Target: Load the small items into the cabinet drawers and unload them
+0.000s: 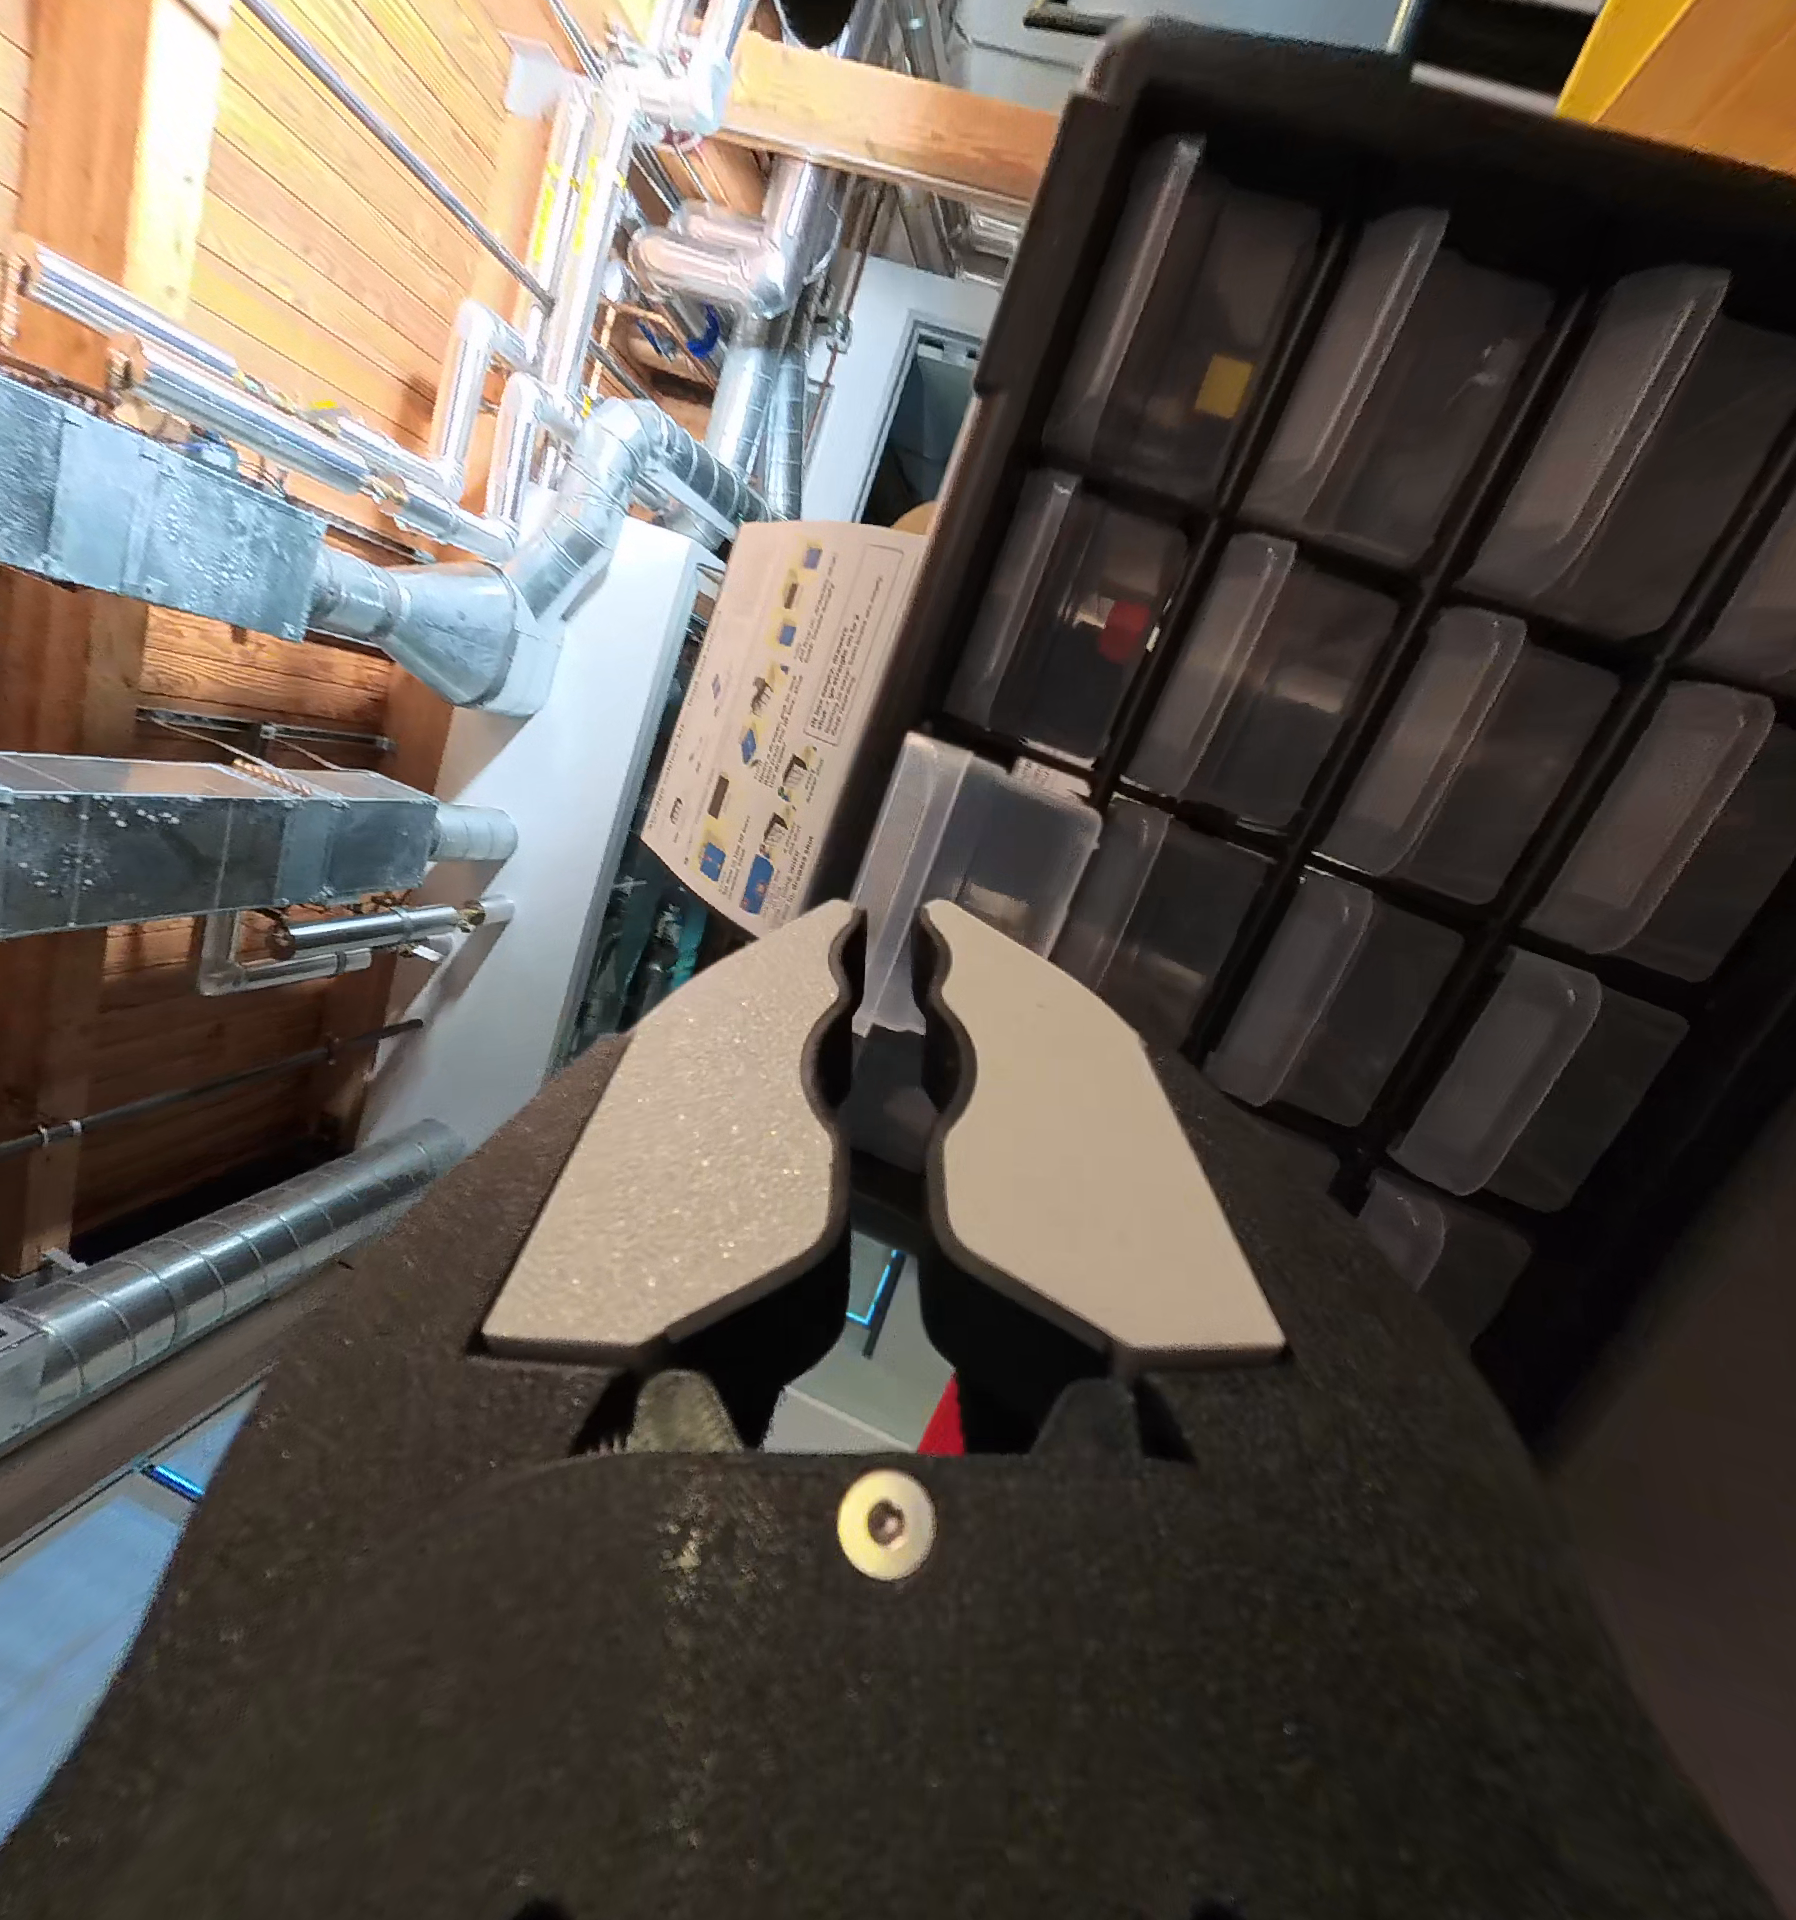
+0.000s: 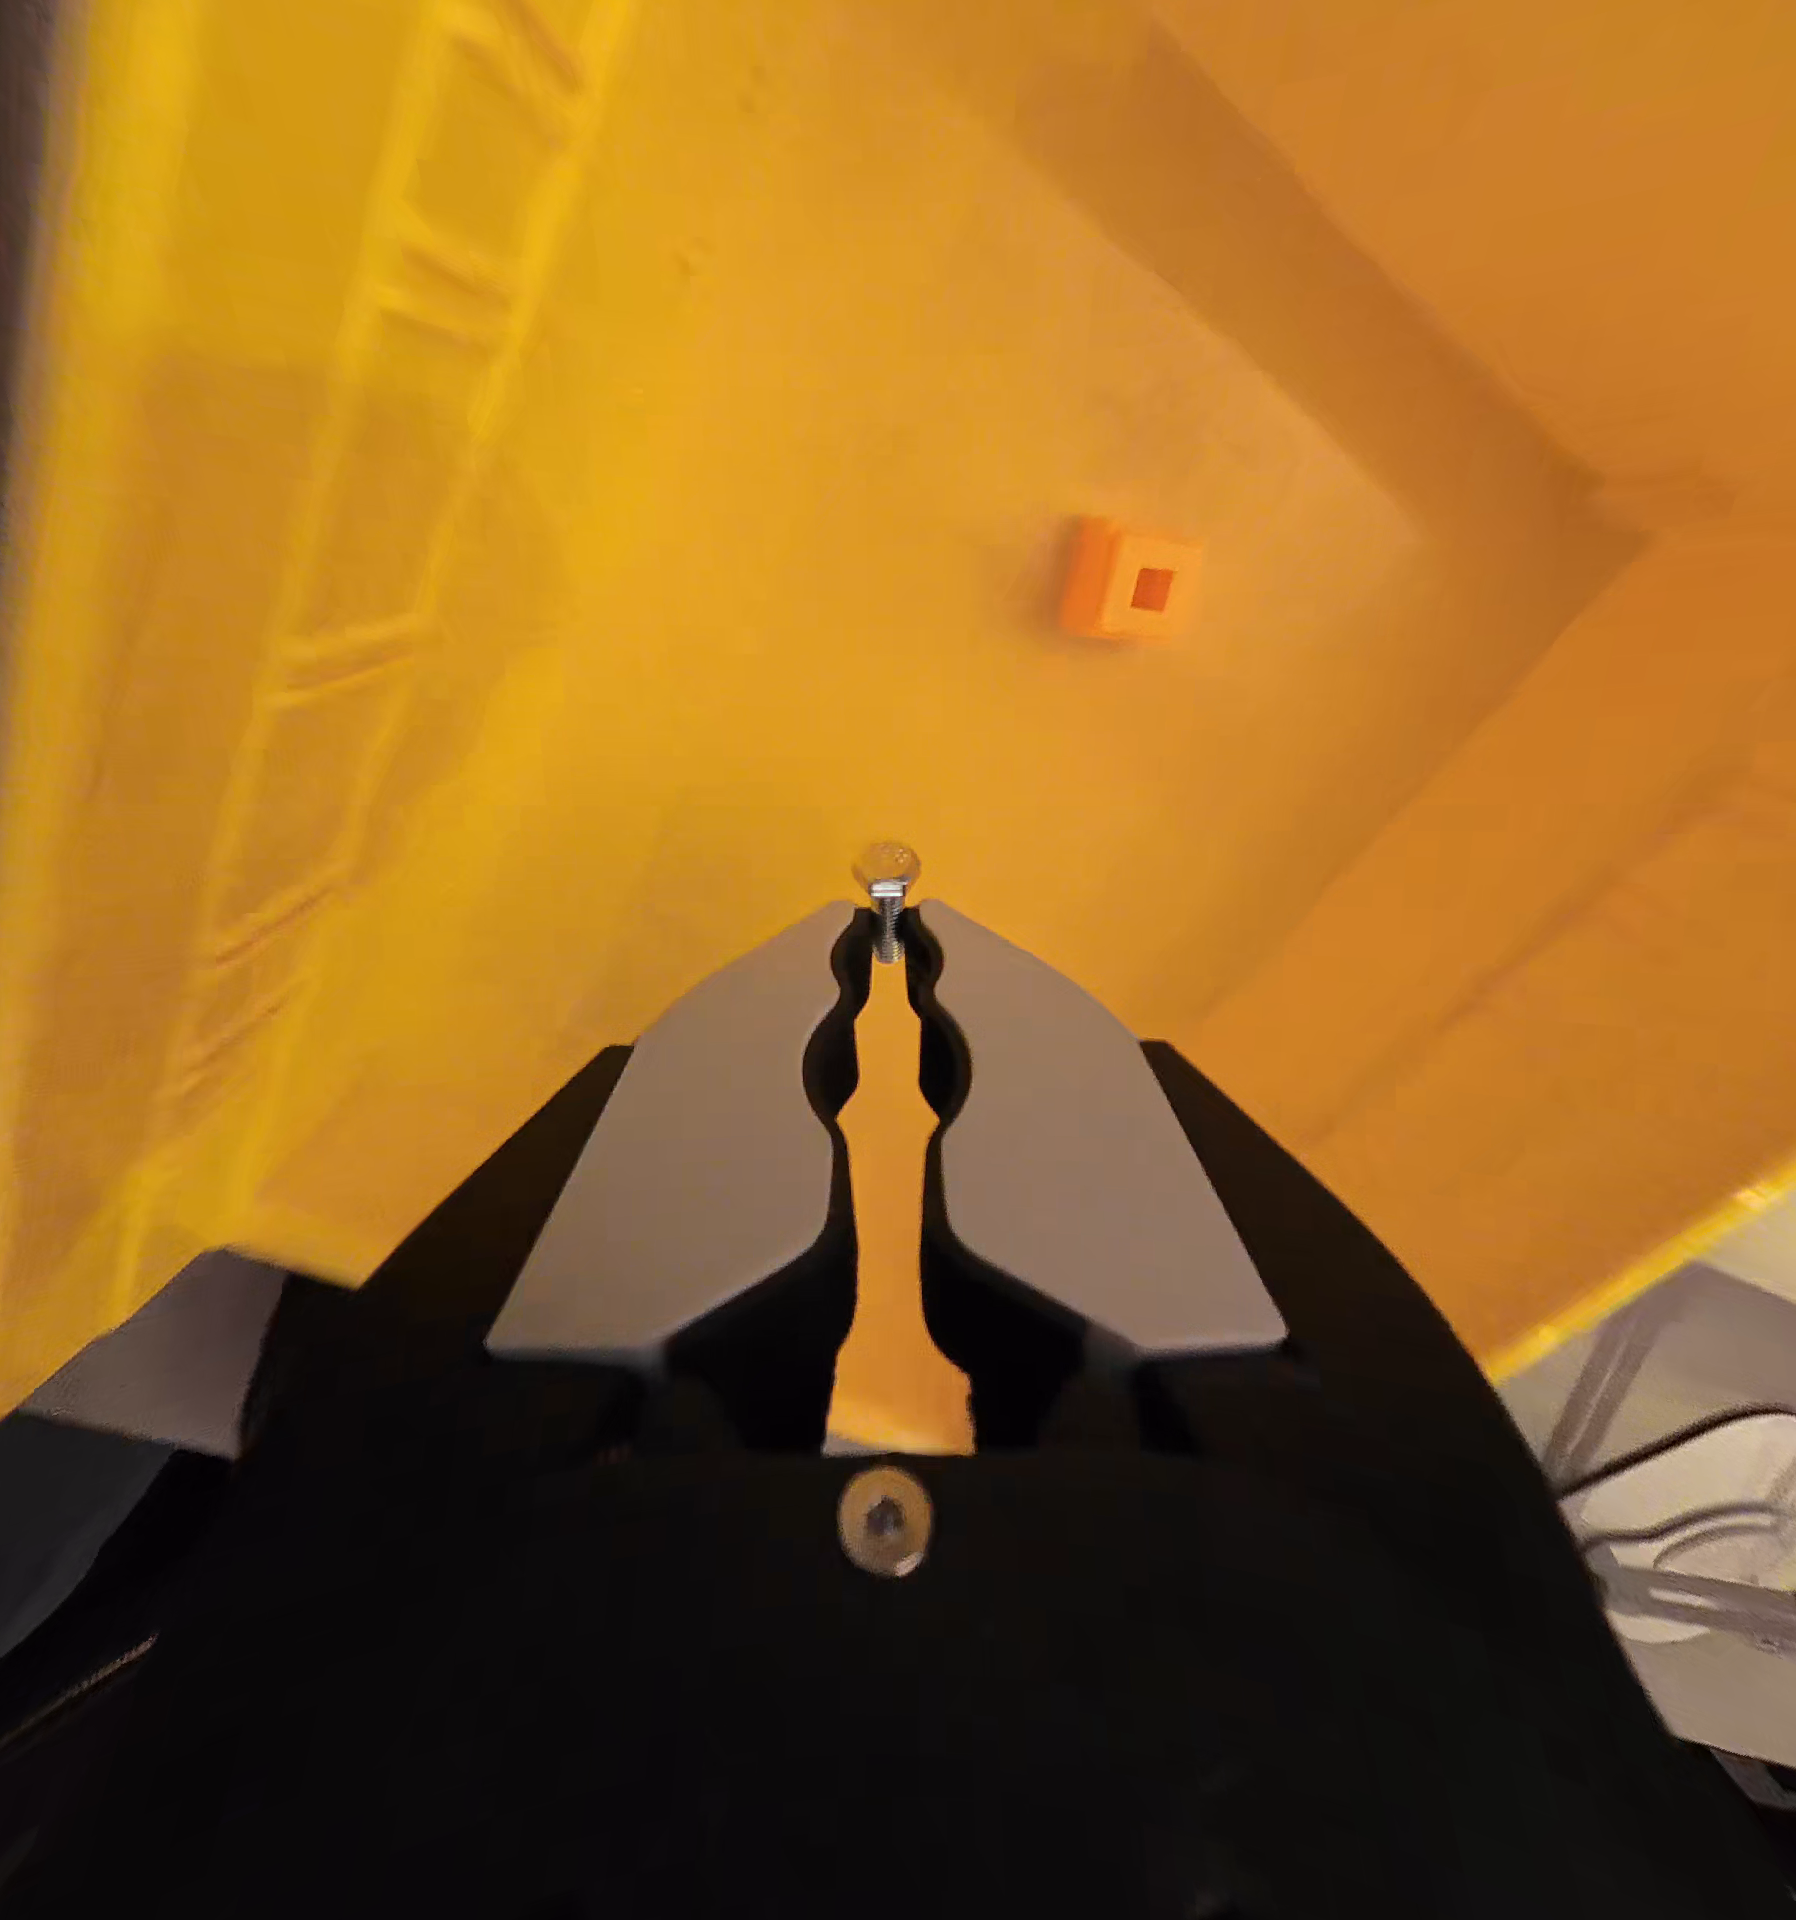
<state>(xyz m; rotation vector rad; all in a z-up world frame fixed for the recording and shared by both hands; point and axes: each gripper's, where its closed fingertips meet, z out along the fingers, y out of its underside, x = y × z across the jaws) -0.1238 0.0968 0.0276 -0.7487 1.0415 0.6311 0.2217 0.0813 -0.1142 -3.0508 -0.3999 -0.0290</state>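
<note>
Two wrist views are on my screen. On the left of the left wrist view I see silver ducts (image 1: 250, 499) under a wooden ceiling (image 1: 281, 156), then a printed sheet (image 1: 769, 717) leaning beside the cabinet. At centre, my left gripper (image 1: 889, 966) is nearly closed; its tips sit on either side of the front lip of a clear drawer (image 1: 967, 852) pulled out of the black cabinet (image 1: 1091, 260). I cannot tell whether the pads actually press on it. Further right, the closed drawers show a yellow item (image 1: 1224, 387) in one and a red item (image 1: 1125, 632) in the one below.

In the right wrist view, my right gripper (image 2: 888, 914) pinches a small silver bolt (image 2: 887, 894) by its thread, head outward, over the yellow bin (image 2: 458, 623). An orange block (image 2: 1133, 590) lies on the bin floor, well beyond the bolt to the right.
</note>
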